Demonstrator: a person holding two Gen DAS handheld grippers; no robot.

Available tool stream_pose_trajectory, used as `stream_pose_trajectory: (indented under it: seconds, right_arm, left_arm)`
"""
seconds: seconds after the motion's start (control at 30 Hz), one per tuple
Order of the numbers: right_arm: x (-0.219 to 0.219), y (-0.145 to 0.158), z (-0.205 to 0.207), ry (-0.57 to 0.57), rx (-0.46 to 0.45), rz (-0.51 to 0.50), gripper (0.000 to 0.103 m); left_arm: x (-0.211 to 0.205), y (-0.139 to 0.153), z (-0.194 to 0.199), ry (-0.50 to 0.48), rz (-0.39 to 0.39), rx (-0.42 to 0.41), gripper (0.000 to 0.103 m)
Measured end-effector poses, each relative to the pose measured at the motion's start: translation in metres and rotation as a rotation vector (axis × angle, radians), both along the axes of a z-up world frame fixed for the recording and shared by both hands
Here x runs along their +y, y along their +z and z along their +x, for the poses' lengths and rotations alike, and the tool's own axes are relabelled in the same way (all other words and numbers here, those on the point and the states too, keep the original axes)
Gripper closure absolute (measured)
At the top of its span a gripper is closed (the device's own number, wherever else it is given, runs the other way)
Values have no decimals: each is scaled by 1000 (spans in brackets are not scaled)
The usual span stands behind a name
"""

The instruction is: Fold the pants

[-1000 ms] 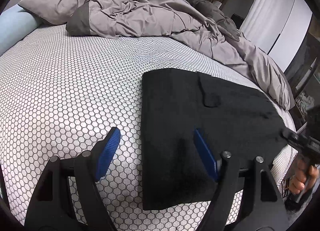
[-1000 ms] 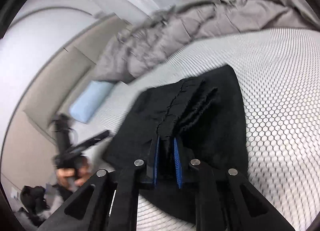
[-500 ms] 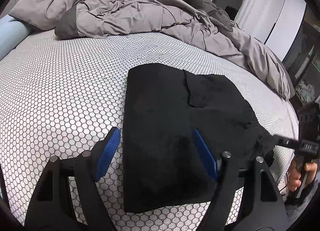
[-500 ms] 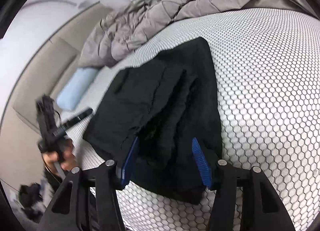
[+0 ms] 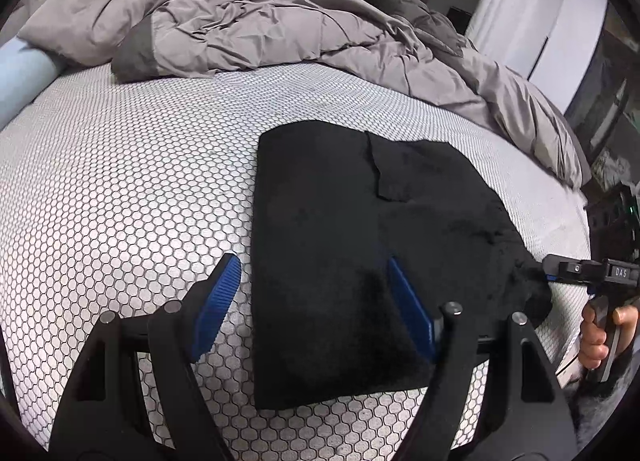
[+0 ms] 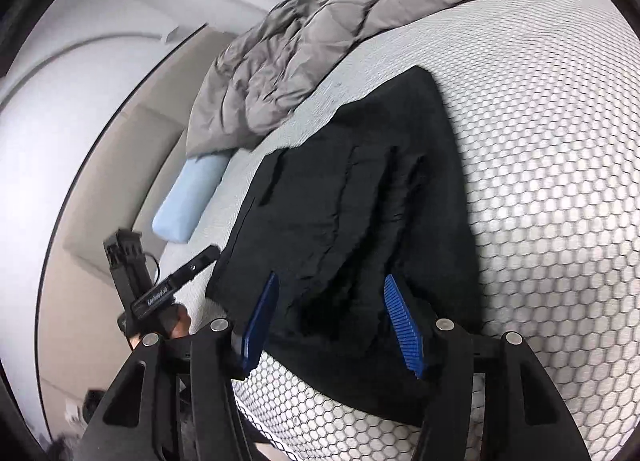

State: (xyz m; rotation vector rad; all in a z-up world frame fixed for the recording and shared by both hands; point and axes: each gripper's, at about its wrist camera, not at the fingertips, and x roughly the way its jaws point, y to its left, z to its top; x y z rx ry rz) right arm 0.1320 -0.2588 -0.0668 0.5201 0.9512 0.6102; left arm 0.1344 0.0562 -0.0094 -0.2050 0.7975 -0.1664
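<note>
Black pants [image 5: 340,229] lie folded into a rough rectangle on the white honeycomb-patterned bed [image 5: 120,189]. My left gripper [image 5: 308,301] is open and empty just above the near left edge of the pants. My right gripper [image 6: 332,313] is open and empty over the bunched end of the pants [image 6: 352,221], which lies between its fingers. The right gripper also shows at the far right of the left wrist view [image 5: 552,267], at the pants' edge. The left gripper shows at the left of the right wrist view [image 6: 204,255].
A crumpled grey duvet [image 5: 280,25] covers the far side of the bed. A light blue pillow [image 6: 188,197] lies at the head end. White curtains and dark furniture [image 5: 608,109] stand beyond the right bed edge.
My right gripper was shut on the bunched pants, then opened and let them drop onto the folded stack. My left gripper stayed open and shifted slightly over the pants' edge.
</note>
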Motion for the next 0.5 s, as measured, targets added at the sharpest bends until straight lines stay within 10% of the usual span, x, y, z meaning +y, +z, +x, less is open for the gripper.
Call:
stream_pose_trajectory:
  seconds: [0.2,0.33,0.5]
  right_arm:
    - [20,-16,13,-13,11,-58,42]
    - [27,-9,12,-29,-50,-97,85]
    - [23,23,-12,37,-117,24,91]
  left_arm:
    - [-18,-1,-5,-39,64,-16,30]
    - [-24,0,-7,-50,92,-26,30]
    - [-20,5,-9,-55,79,-37,30]
